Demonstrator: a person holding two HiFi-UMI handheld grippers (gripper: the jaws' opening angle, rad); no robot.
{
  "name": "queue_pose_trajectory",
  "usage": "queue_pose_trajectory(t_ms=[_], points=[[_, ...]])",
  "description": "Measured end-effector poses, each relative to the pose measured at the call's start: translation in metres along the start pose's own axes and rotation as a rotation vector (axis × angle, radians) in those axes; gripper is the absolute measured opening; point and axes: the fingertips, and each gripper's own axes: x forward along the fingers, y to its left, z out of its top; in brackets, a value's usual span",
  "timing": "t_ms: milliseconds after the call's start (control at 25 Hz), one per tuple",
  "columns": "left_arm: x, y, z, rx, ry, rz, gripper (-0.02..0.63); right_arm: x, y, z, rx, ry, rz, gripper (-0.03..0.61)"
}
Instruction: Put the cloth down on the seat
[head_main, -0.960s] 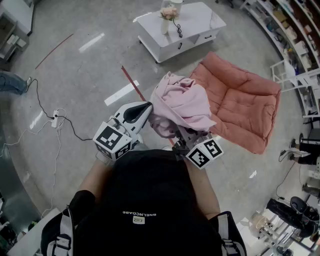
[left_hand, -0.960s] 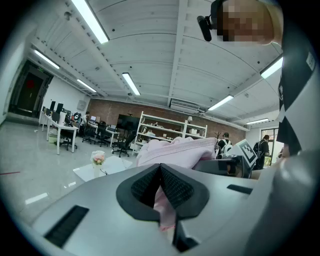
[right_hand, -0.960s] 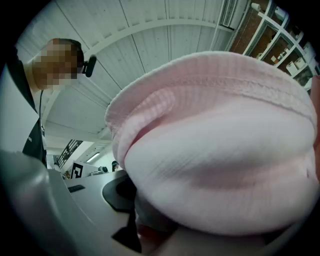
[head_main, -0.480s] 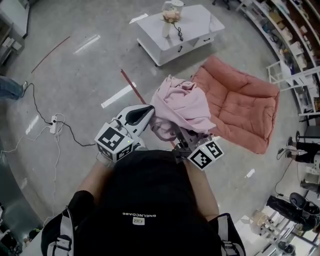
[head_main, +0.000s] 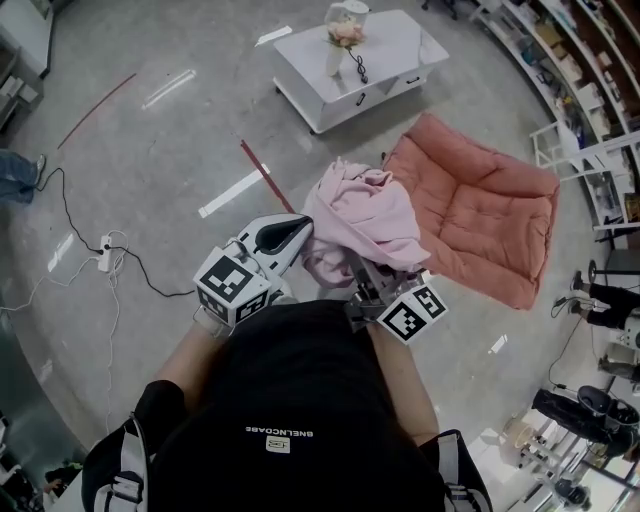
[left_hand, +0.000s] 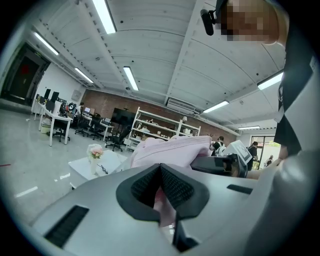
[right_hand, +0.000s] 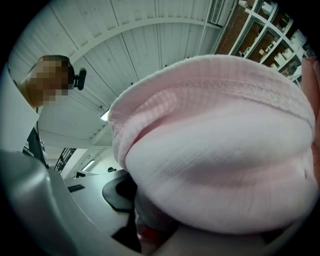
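A crumpled pink cloth (head_main: 362, 215) is held up in front of the person, above the floor and just left of the salmon cushioned seat (head_main: 485, 215). My left gripper (head_main: 300, 228) grips the cloth's left side; in the left gripper view its black pads (left_hand: 172, 187) pinch a pink fold (left_hand: 161, 200). My right gripper (head_main: 357, 268) holds the cloth from below. In the right gripper view the bunched cloth (right_hand: 215, 150) bulges over the jaws and hides most of them; one dark pad (right_hand: 117, 192) shows at its lower left.
A low white table (head_main: 385, 45) with a vase of flowers (head_main: 342, 30) stands beyond the seat. A red tape line (head_main: 258, 165) and a white power strip with cable (head_main: 105, 245) lie on the grey floor. Shelving (head_main: 590, 60) lines the right side.
Both grippers keep the cloth in the same hold. The floor and seat have slid slightly down in the head view.
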Motion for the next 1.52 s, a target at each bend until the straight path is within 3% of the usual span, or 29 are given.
queue_pose_trajectory(t_ms=[160,480,1000,1520], points=[[-0.003,-0.004,0.009,-0.008,0.010,0.002,0.015,0.000,0.007,0.007,0.000,0.011,-0.001,0.207],[0.004,0.001,-0.009,0.014,0.012,0.021,0.015,0.002,-0.010,-0.008,0.019,0.014,0.032,0.207],[0.003,-0.004,-0.005,0.058,-0.046,0.024,0.015,0.000,-0.006,-0.003,-0.024,0.000,0.084,0.207],[-0.001,-0.005,-0.008,0.049,-0.068,0.073,0.015,0.001,-0.009,-0.004,-0.023,0.000,0.101,0.207]])
